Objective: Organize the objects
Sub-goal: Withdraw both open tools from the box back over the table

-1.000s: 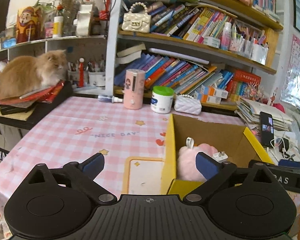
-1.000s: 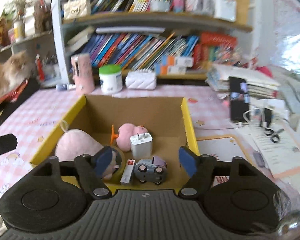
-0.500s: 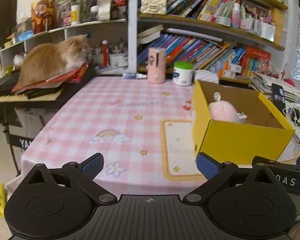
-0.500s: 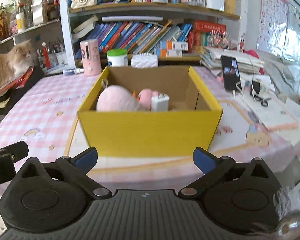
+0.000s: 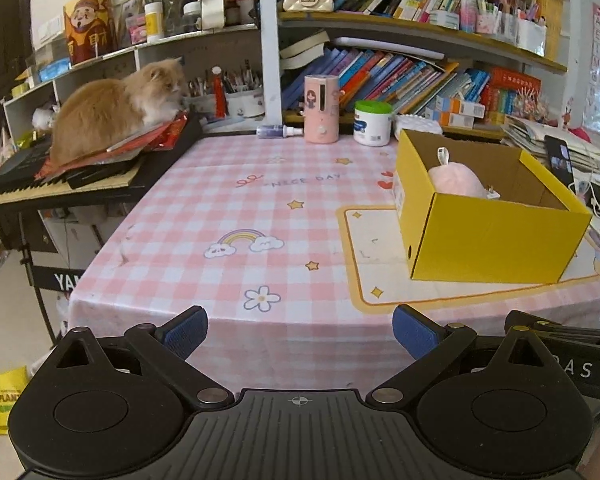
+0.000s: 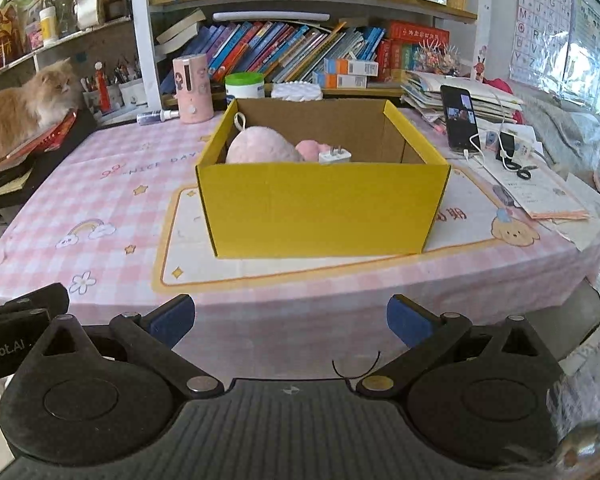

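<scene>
My left gripper (image 5: 300,330) and right gripper (image 6: 290,316) both wide open, empty, short of the yellow box (image 6: 324,208), only my right view shows the charger (image 6: 334,156) inside, beside the pink plush (image 6: 262,148)

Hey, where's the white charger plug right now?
The white charger plug sits inside the yellow box, mid-table in the right wrist view, just right of the pink plush; the left wrist view shows only its tip behind the plush.

Open yellow box (image 6: 324,208) on mat w/ pink plush (image 6: 262,150), white charger (image 6: 335,156) inside.
</scene>
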